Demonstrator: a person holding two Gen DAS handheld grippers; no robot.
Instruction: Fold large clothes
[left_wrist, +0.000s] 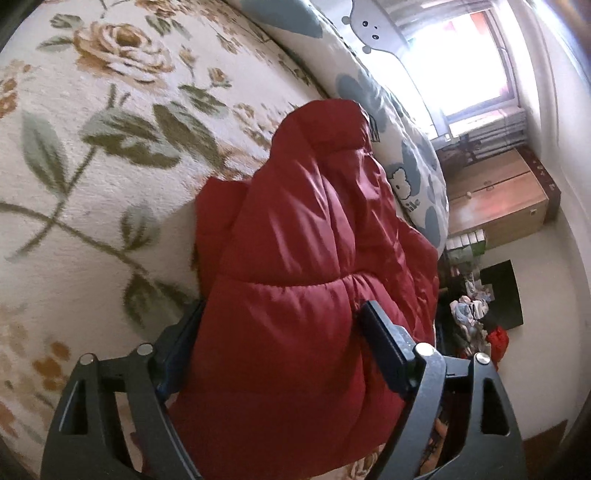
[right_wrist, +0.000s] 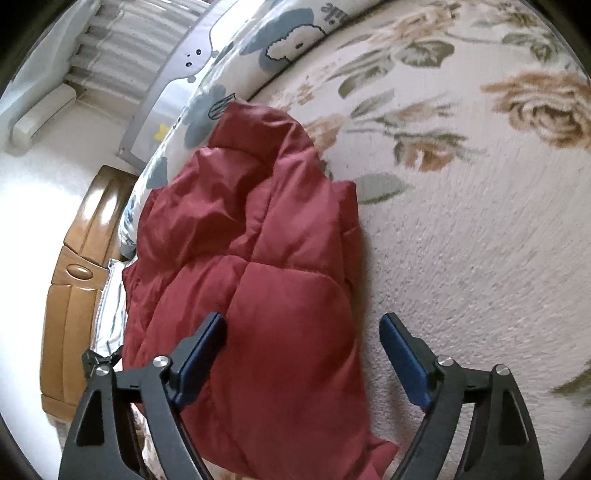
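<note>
The red padded jacket (left_wrist: 306, 258) lies on the bed, folded over into a long, puffy bundle near the bed's edge, its far end touching the quilt with the blue cartoon print (left_wrist: 406, 155). Under it is the bedspread (left_wrist: 110, 155) with roses and green leaves, and one narrower layer of the jacket sticks out flat on the bedspread side.

Our left claw (left_wrist: 280, 343) is spread wide around the near end of the bundle — one finger sits on top of the red fabric at the bed-edge side, the other is half hidden behind the padding on the bedspread side. The jaws straddle the jacket, but we cannot tell whether they squeeze it or merely rest against it.

Our right claw (right_wrist: 303, 350) is also wide apart and has hold of nothing. One finger lies over the jacket's near panel; the other hovers over bare bedspread just beside the jacket's edge.

We judge the fold to be well along: the jacket is already narrowed lengthwise, and what seems left is to bring one end over the other into a compact packet. That calls for both claws to close on the near edge through all the layers, lift together and carry it toward the far end. The slick, springy padding will likely try to slide or puff open, so a deep bite and a press afterward — not a pinch at the hem — would serve best.

Beyond the bed we see a wooden cabinet (left_wrist: 498, 199) and a bright window (left_wrist: 461, 62).
</note>
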